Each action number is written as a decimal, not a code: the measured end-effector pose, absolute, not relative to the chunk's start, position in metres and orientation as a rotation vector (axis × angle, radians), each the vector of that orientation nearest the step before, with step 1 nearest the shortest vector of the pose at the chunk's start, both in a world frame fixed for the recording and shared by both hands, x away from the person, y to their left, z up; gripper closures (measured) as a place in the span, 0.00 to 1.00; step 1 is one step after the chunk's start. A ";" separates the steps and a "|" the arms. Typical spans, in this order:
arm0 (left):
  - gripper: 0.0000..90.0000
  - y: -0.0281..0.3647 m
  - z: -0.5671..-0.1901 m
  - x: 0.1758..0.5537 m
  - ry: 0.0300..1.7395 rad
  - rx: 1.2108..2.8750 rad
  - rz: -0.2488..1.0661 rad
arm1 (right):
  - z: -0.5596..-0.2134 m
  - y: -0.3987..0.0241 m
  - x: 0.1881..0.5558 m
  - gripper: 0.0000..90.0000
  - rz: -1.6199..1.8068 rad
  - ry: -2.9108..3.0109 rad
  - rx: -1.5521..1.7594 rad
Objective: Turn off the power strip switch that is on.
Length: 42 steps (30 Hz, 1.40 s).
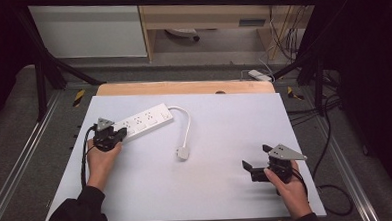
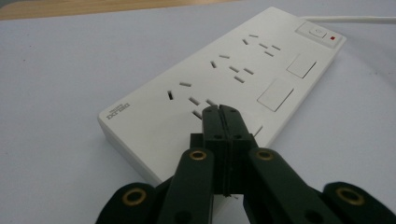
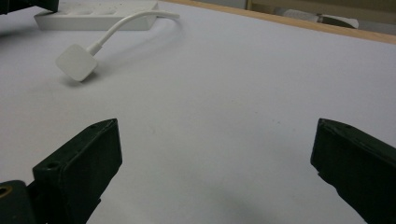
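High view has the white power strip [image 1: 143, 122] lying at ten o'clock on the table [image 1: 227, 189], its plug [image 1: 183, 152] near centre. Left gripper [image 1: 119, 135], jaws clenched on nothing, rests on the strip's near end. Right gripper [image 1: 256, 164] sits at four o'clock, jaws spread wide.

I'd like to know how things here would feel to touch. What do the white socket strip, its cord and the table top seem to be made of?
The power strip looks like hard moulded plastic, smooth with a faint sheen. Its cord bends in a soft curve, so probably rubbery plastic sheathing. The table top is a matt, pale sheet, perhaps laminate or board; the bare far edge looks like light wood.
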<state>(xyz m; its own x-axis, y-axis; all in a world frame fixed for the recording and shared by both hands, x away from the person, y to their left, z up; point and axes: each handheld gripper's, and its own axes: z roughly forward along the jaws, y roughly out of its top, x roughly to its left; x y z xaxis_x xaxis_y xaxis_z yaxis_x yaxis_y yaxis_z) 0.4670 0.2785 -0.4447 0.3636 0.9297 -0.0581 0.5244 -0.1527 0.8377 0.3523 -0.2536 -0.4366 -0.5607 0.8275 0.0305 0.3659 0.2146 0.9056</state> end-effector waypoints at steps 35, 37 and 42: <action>1.00 0.275 -0.441 0.469 1.260 1.799 0.620 | -0.436 -0.254 0.352 0.03 1.319 2.026 1.103; 1.00 0.275 -0.440 0.469 1.260 1.797 0.621 | -0.436 -0.254 0.352 0.03 1.318 2.026 1.104; 1.00 0.275 -0.438 0.469 1.259 1.792 0.621 | -0.436 -0.254 0.352 0.03 1.318 2.026 1.104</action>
<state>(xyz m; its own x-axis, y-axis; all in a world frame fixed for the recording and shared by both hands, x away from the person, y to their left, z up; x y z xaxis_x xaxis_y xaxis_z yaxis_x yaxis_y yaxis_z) 0.4686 0.2753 -0.4383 0.3734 0.9253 -0.0667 0.5100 -0.1446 0.8479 0.3523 -0.2540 -0.4363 -0.5595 0.8282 0.0330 0.3656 0.2109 0.9066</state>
